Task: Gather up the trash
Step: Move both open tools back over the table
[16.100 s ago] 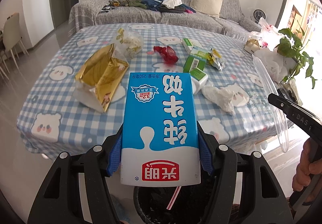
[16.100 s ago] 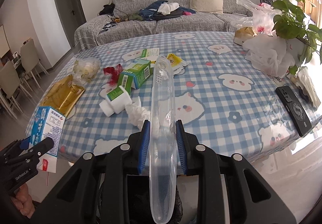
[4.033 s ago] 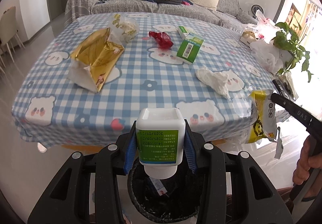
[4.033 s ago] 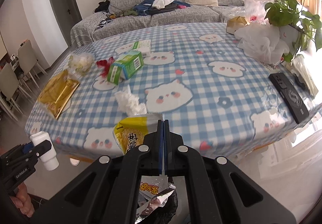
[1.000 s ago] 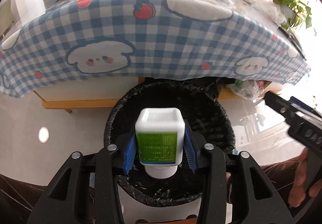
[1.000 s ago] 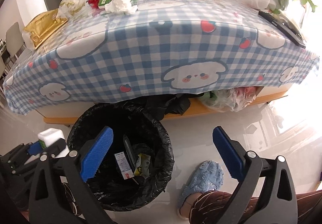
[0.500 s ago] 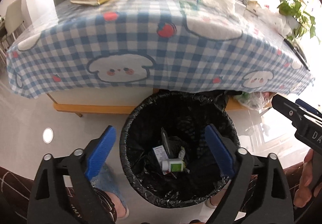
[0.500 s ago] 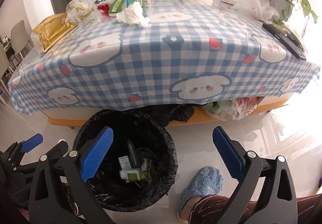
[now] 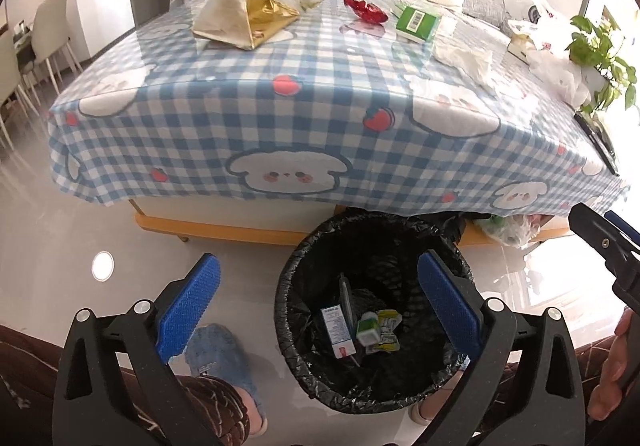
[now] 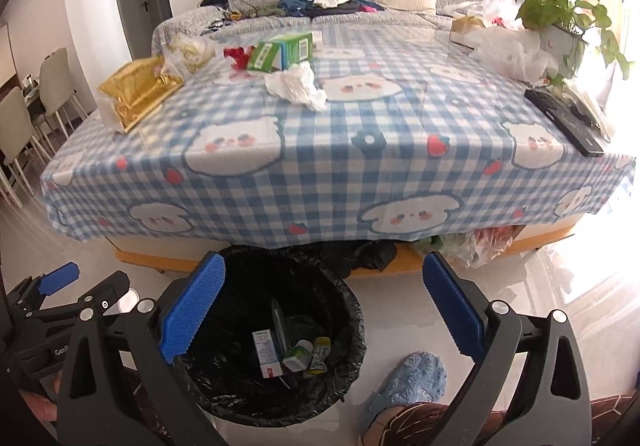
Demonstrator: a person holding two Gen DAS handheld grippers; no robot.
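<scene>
Beyond the bin [image 10: 352, 298], only the right view shows the remote [image 10: 564, 121]

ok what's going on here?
Trash pickup by a person with handheld tongs. Both the left tongs and right tongs hang open and empty over the bin, which holds a carton and bottle. A gold bag, tissue and green box remain on the table.

Bright window glare, fisheye-warped edges
</scene>
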